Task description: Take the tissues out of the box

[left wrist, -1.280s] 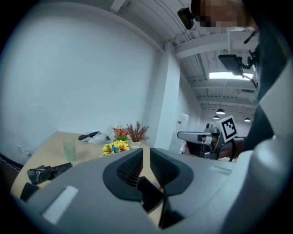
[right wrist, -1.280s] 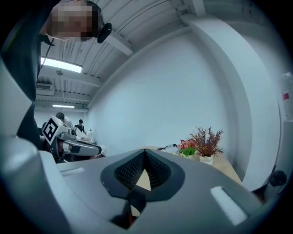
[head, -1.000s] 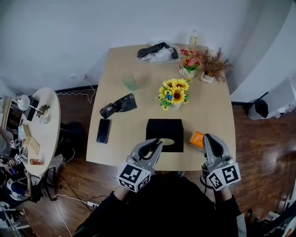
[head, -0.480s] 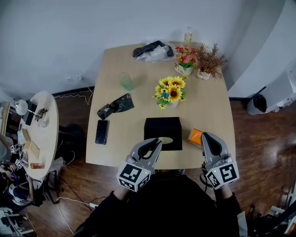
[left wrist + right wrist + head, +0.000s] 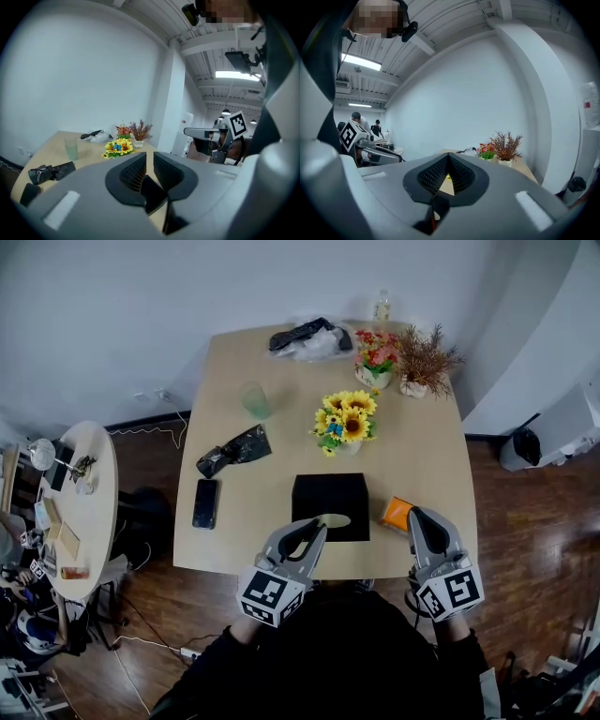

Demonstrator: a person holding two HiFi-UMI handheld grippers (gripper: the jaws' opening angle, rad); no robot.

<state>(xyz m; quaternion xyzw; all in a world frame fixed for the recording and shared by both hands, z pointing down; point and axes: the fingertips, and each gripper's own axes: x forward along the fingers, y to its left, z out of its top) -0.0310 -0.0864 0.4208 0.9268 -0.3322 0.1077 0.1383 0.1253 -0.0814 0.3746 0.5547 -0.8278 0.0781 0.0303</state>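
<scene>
A black tissue box [image 5: 328, 501] stands on the wooden table [image 5: 422, 456] near its front edge, and a white tissue [image 5: 336, 520] shows in its oval slot. My left gripper [image 5: 316, 526] hovers at the box's front left corner, its tips close to the slot. Its jaws are shut but for a thin slit, and nothing is between them [image 5: 146, 161]. My right gripper [image 5: 418, 517] is to the right of the box, beside an orange object [image 5: 397, 515]. It is shut and empty [image 5: 448, 161].
Behind the box stands a sunflower pot [image 5: 345, 425]. A phone [image 5: 205, 503], a black bag [image 5: 234, 451] and a green cup [image 5: 254, 399] lie to the left. Red flowers [image 5: 375, 357], a dried plant [image 5: 424, 360] and a bottle [image 5: 381, 307] are at the back. A round side table [image 5: 94, 512] is at far left.
The head view has shifted slightly, so the table sits a little higher in the picture. Both grippers keep their places by the front edge, and their jaws are unchanged.
</scene>
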